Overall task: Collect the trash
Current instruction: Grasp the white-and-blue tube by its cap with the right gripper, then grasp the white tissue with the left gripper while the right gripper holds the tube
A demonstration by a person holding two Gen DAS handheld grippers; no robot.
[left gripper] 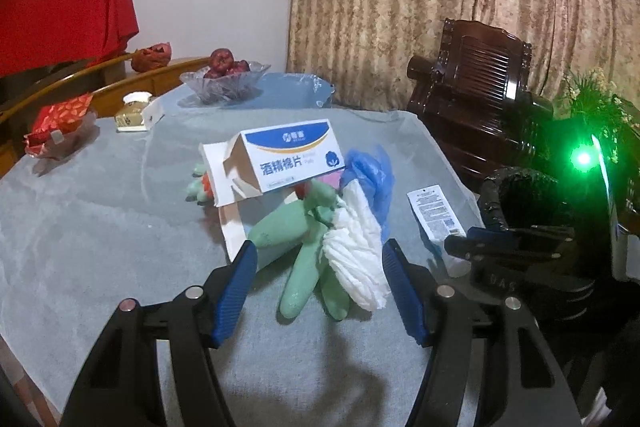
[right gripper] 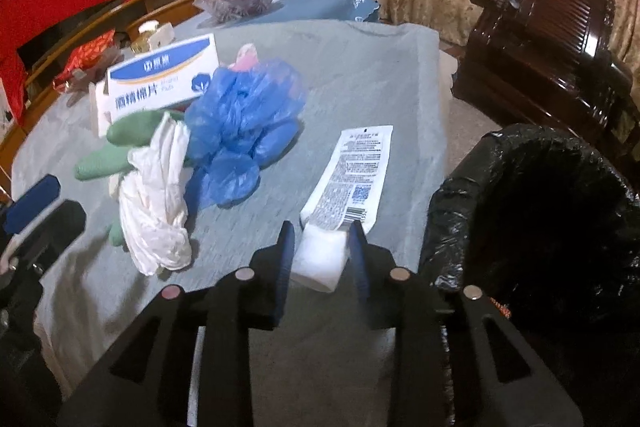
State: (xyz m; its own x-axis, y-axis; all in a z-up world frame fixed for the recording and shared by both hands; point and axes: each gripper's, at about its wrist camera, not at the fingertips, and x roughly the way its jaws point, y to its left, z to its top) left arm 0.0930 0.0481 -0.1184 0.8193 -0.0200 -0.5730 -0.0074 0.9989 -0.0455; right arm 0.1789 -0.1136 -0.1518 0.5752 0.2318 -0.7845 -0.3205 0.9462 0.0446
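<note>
A pile of trash lies on the grey tablecloth [left gripper: 100, 227]: a white and blue cardboard box [left gripper: 280, 155], green gloves [left gripper: 296, 247], a crumpled white tissue [left gripper: 356, 255] and a blue plastic bag [right gripper: 244, 123]. My left gripper [left gripper: 320, 267] is open, its fingers on either side of the gloves and tissue. My right gripper [right gripper: 322, 243] is shut on the cap end of a white tube [right gripper: 348, 175] that lies near the table's right edge. A bin lined with a black bag [right gripper: 540, 211] stands just right of the table.
A glass fruit bowl [left gripper: 224, 83], a tissue pack [left gripper: 136, 111] and red wrapped snacks [left gripper: 60, 127] sit at the far side. A dark wooden chair [left gripper: 476, 99] and a plant [left gripper: 592, 115] stand to the right. A red cloth [left gripper: 64, 23] hangs at the back left.
</note>
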